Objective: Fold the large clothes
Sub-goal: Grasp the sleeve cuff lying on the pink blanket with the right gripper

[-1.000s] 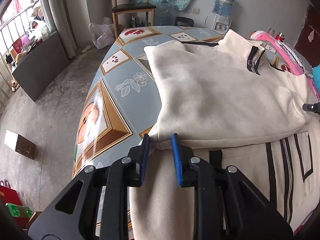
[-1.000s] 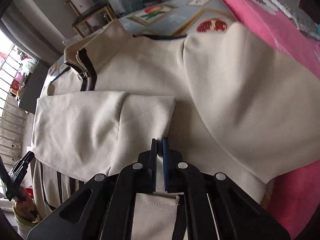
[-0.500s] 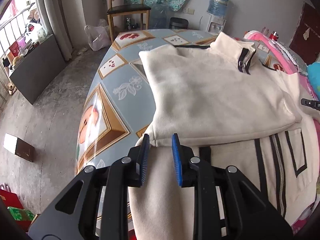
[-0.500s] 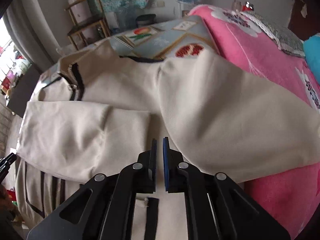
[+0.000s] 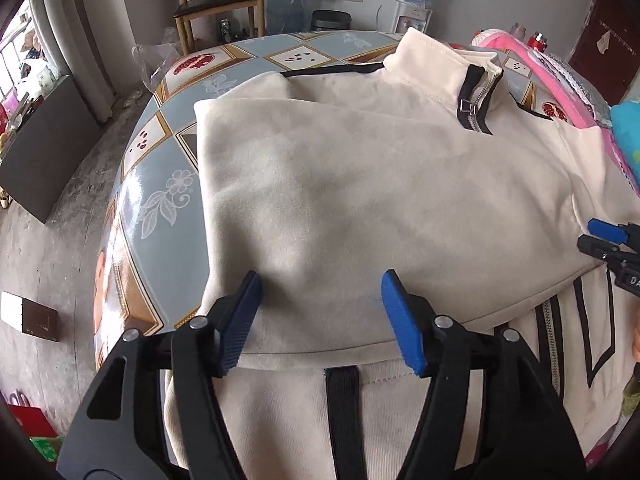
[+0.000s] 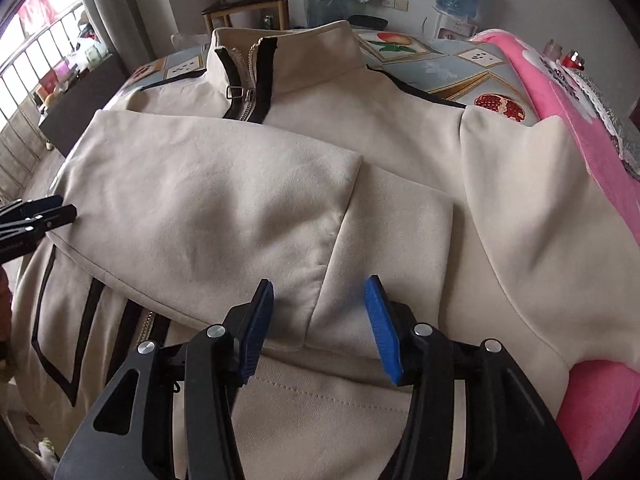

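Jaws of left gripper (image 5: 318, 312) and right gripper (image 6: 318, 316) have just been opening, spread with nothing between; the cream zip-collar jacket (image 5: 360, 184) lies released on the counter (image 5: 160, 184), sleeve fold done.

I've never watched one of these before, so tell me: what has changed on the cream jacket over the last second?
Both grippers let go. The left gripper and right gripper, pinching the fabric a second ago, have just been opening; both now stand open over the folded-in sleeve's lower edge. The cream jacket looks unshifted on the patterned table, collar zipper half open.
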`<state>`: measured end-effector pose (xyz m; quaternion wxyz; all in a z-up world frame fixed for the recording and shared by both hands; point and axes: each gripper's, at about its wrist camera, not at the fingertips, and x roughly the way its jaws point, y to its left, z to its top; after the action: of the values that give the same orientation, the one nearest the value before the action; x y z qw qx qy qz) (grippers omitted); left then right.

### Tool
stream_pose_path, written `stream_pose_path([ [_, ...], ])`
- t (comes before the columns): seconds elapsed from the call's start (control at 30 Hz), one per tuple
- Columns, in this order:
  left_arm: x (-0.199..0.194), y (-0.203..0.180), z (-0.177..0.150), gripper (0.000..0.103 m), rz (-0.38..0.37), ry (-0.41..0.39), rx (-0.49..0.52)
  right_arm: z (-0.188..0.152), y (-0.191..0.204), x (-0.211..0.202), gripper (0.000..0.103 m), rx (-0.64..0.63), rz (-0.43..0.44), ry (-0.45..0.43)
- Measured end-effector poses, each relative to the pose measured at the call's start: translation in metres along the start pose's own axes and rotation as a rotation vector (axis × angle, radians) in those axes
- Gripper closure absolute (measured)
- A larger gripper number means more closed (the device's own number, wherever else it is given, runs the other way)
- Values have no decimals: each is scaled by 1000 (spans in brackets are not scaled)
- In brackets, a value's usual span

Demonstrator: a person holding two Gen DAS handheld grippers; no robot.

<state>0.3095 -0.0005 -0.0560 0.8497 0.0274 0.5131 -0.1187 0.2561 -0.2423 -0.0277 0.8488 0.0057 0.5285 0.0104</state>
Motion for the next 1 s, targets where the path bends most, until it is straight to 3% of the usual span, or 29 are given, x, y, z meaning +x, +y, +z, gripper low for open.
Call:
stream_pose_path([
  [0.1, 3, -8, -1, 32, 16, 3, 44, -3, -33, -32, 38, 97, -10, -62],
  [0.13, 4, -11, -1, 29, 23, 3, 59, -5, -47, -44, 36, 142, -19, -82],
  [0.33, 8, -12, -1, 16, 20, -3, 57, -36, -181, -96, 36, 505, -88, -166],
  [0.47, 12, -17, 0, 8, 25, -4, 65, -86, -292, -121, 36, 842, -119, -218],
  [0.6, 12, -19, -2, 8, 33, -24, 58, -138, -376, -129, 36, 1110, -122, -252],
  [0.67, 12, -18, -3, 8, 32, -32, 58, -157, -400, -129, 36, 1196, -123, -272],
  [0.73, 12, -18, -3, 8, 32, -37, 59, -172, -422, -123, 36, 1272, -67, -303],
  [0.87, 12, -18, -4, 8, 31, -34, 57, -183, -451, -105, 36, 1356, -13, -311],
  [1.0, 12, -18, -4, 8, 32, -32, 62, -194, -467, -86, 44, 1418, 18, -304],
])
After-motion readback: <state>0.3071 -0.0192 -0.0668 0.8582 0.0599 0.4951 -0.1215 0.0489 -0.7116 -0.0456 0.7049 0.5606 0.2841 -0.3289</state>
